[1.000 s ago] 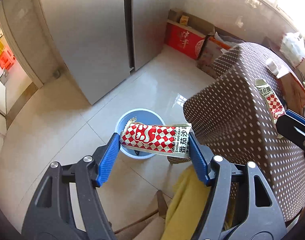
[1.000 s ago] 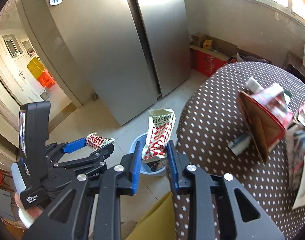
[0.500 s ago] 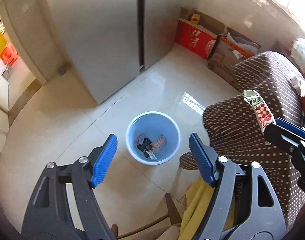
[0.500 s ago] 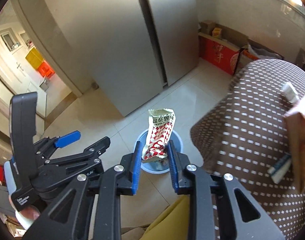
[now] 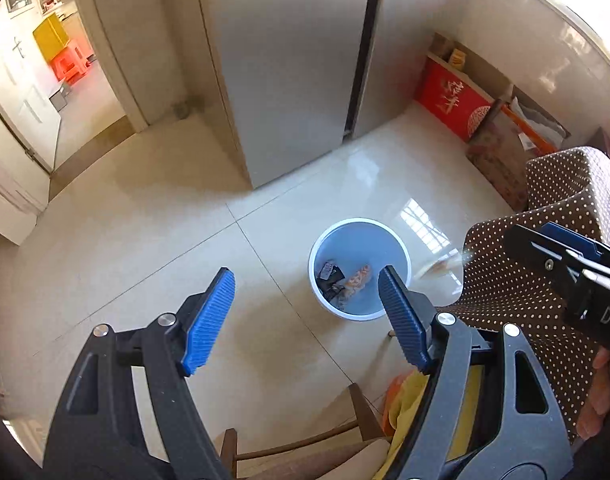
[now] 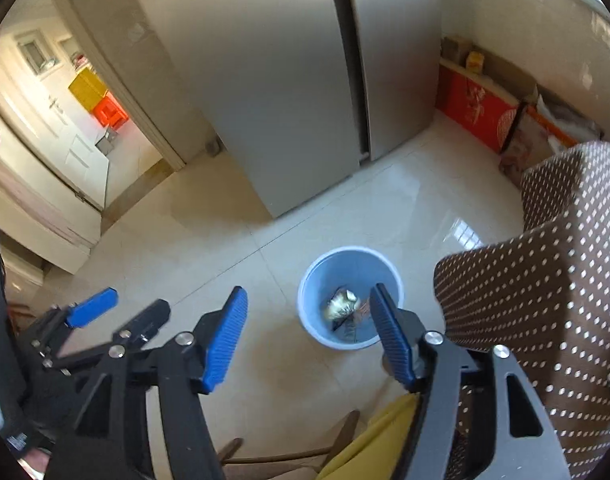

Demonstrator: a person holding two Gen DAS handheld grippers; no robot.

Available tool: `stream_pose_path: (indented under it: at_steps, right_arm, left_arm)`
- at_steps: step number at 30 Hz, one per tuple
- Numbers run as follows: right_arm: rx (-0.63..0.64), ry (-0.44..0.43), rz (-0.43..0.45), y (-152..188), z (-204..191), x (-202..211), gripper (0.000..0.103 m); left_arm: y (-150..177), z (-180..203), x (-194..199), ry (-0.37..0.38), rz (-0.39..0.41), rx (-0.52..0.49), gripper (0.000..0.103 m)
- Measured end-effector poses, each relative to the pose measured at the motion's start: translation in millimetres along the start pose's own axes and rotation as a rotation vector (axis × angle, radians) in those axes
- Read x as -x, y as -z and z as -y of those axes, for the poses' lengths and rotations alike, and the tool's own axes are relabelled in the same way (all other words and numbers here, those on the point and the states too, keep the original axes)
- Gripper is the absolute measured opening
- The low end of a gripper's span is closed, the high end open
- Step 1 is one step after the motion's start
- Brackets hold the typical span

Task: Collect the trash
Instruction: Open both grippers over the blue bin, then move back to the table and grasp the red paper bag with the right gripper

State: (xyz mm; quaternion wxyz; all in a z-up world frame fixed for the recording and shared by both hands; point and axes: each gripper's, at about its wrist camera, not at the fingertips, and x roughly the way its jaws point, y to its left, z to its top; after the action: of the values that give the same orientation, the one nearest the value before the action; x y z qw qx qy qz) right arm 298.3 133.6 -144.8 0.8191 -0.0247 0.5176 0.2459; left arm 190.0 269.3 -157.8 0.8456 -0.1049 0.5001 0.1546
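Note:
A light blue trash bin (image 5: 359, 236) stands on the tiled floor beside the table, with several wrappers (image 5: 347, 282) lying at its bottom. It also shows in the right wrist view (image 6: 347, 258), with a blurred wrapper (image 6: 341, 304) inside it. My left gripper (image 5: 307, 316) is open and empty, held high above the floor just left of the bin. My right gripper (image 6: 309, 334) is open and empty, above the bin's near left side. The right gripper also shows at the right edge of the left wrist view (image 5: 561, 252).
A table with a brown polka-dot cloth (image 5: 545, 280) stands right of the bin. A steel fridge (image 5: 297, 60) stands behind it. Red and brown boxes (image 5: 453, 100) line the far wall. A wooden chair with yellow cloth (image 5: 405, 408) is below me. A doorway (image 5: 57, 64) opens at the left.
My left gripper opened and dropped its red checked wrapper into the bin. My right gripper then opened and let its wrapper fall into the bin. Both views swung left, away from the table.

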Motion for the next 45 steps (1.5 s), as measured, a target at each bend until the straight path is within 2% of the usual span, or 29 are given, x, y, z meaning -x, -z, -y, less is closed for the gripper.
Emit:
stream_pose_path:
  at_steps: [7, 10, 20, 22, 27, 35, 39, 45]
  right_arm:
    - [0.019, -0.001, 0.02, 17, 1, 23, 0.063]
    - [-0.004, -0.01, 0.03, 24, 8, 36, 0.063]
    - [-0.077, 0.035, 0.124, 48, 48, 95, 0.063]
    - [-0.093, 0.059, 0.146, 53, 57, 108, 0.063]
    - [-0.122, 0.189, 0.226, 68, 83, 138, 0.071]
    - [-0.167, 0.373, 0.276, 88, 129, 160, 0.08]
    - [-0.167, 0.472, 0.262, 87, 144, 152, 0.082]
    - [-0.142, 0.516, 0.194, 77, 162, 123, 0.082]
  left_arm:
    - [3, 9, 12, 0.018, 0.023, -0.013, 0.074]
    - [5, 20, 17, 0.025, 0.029, -0.032, 0.074]
    - [16, 75, 46, 0.076, 0.079, -0.109, 0.074]
    - [18, 87, 52, 0.086, 0.088, -0.123, 0.075]
    - [22, 120, 60, 0.121, 0.098, -0.166, 0.075]
    - [32, 169, 72, 0.18, 0.102, -0.245, 0.077]
    - [36, 191, 74, 0.206, 0.098, -0.277, 0.078]
    - [33, 208, 68, 0.222, 0.079, -0.307, 0.078]
